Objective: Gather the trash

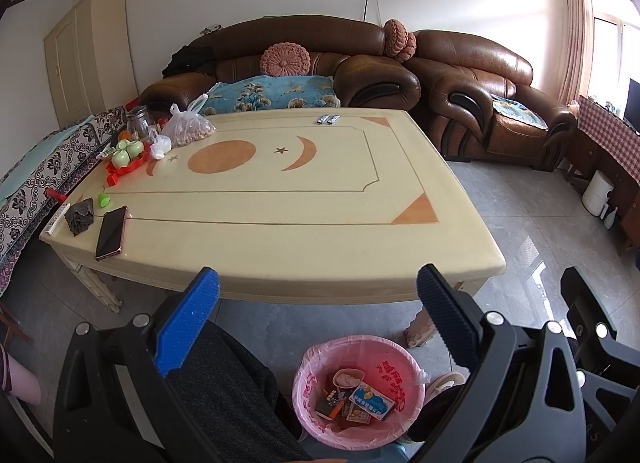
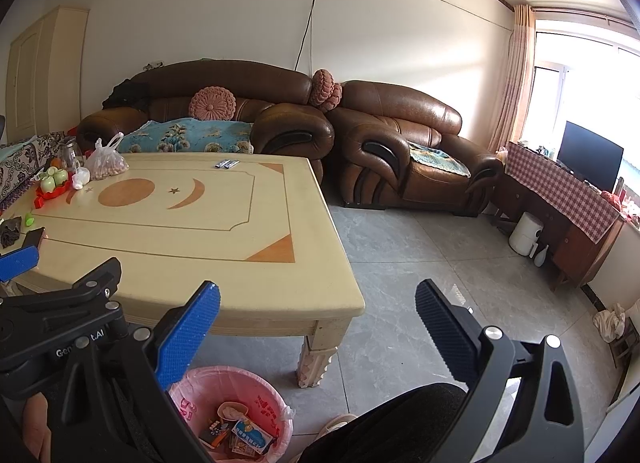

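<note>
A bin lined with a pink bag [image 1: 316,403] stands on the floor below the table's near edge; it holds wrappers, a small carton and a paper cup [image 1: 348,377]. It also shows in the right wrist view [image 2: 192,395]. My left gripper [image 1: 318,323] is open and empty, held above the bin and near the table's front edge. My right gripper [image 2: 318,331] is open and empty, to the right of the left one, whose body [image 2: 60,327] shows at the left. Two small silver wrappers [image 1: 328,119] lie at the table's far edge.
The cream table [image 1: 280,223] carries a phone [image 1: 111,233], a dark crumpled rag [image 1: 79,217], a green cap [image 1: 104,199], a red tray of green cups [image 1: 128,157], and a plastic bag of nuts [image 1: 188,129]. Brown leather sofas [image 1: 480,103] stand behind. My dark-clad knees flank the bin.
</note>
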Demonstrator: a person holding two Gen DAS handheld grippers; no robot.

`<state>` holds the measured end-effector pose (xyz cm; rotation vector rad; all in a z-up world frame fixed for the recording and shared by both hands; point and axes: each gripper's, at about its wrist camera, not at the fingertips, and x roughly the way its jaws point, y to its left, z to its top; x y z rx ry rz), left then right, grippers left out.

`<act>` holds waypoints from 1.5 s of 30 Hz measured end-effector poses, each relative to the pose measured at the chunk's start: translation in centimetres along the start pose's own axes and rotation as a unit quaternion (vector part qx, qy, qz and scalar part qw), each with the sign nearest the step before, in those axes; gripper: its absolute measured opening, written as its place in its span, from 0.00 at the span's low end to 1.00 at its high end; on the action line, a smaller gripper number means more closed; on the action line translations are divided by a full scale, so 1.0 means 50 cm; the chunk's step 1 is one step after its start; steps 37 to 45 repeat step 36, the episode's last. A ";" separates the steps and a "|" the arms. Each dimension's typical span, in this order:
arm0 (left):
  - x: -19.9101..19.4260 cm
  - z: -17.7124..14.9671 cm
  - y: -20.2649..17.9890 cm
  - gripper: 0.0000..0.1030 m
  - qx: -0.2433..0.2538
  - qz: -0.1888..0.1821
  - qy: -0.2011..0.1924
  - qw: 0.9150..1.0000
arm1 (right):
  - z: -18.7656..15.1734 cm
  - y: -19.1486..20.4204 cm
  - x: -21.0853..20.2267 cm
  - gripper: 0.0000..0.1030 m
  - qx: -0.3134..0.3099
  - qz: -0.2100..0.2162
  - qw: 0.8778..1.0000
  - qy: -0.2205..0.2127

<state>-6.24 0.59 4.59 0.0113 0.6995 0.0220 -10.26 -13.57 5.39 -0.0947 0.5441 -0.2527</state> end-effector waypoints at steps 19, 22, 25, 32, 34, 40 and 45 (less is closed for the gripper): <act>-0.010 0.016 0.011 0.94 0.000 0.005 -0.006 1.000 | 0.006 0.004 -0.003 0.93 -0.003 0.003 1.000 -0.001; -0.009 0.015 0.010 0.94 0.001 0.003 -0.003 1.000 | 0.005 0.005 -0.003 0.93 -0.002 0.003 1.000 0.000; -0.008 0.014 0.009 0.94 0.001 0.002 -0.002 1.000 | 0.005 0.005 -0.003 0.93 -0.003 0.002 1.000 0.000; -0.007 0.012 0.009 0.94 0.002 0.001 0.001 1.000 | 0.004 0.005 -0.003 0.93 -0.002 0.003 1.000 0.000; -0.007 0.011 0.008 0.94 0.002 0.001 0.001 1.000 | 0.004 0.005 -0.003 0.93 -0.002 0.003 1.000 0.000; -0.006 0.010 0.010 0.94 0.002 0.000 0.002 1.000 | 0.004 0.005 -0.003 0.93 -0.002 0.003 1.000 0.000; -0.006 0.010 0.010 0.94 0.002 0.000 0.002 1.000 | 0.004 0.005 -0.003 0.93 -0.002 0.003 1.000 0.000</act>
